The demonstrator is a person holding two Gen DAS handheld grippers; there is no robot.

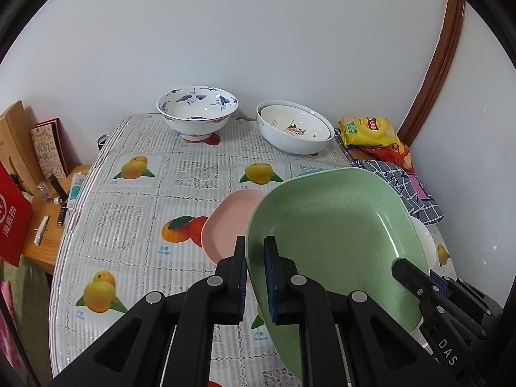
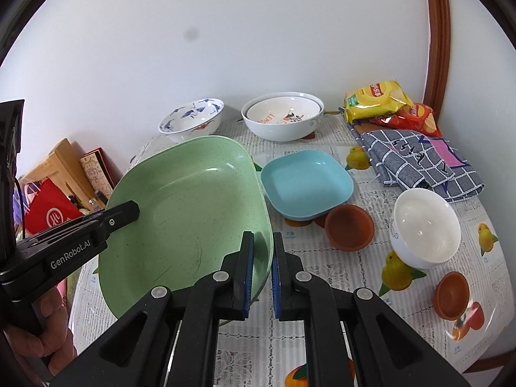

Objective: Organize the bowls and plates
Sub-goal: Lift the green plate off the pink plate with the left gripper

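Note:
A large green square plate (image 1: 335, 235) is held above the table by both grippers. My left gripper (image 1: 254, 277) is shut on its left rim. My right gripper (image 2: 262, 267) is shut on its right rim (image 2: 261, 225). Under it lies a pink plate (image 1: 229, 222). A blue square plate (image 2: 306, 183) sits to the right. A blue-patterned bowl (image 1: 197, 111) and two nested white bowls (image 1: 295, 125) stand at the back. A white bowl (image 2: 425, 225) and two small brown dishes (image 2: 350, 227) (image 2: 451, 295) sit at the right.
The round table (image 1: 135, 193) has a fruit-print cloth. Snack bags (image 2: 377, 100) and a checked cloth (image 2: 419, 161) lie at the back right. A wooden side shelf (image 1: 42, 213) with books and small items stands left. The wall is close behind.

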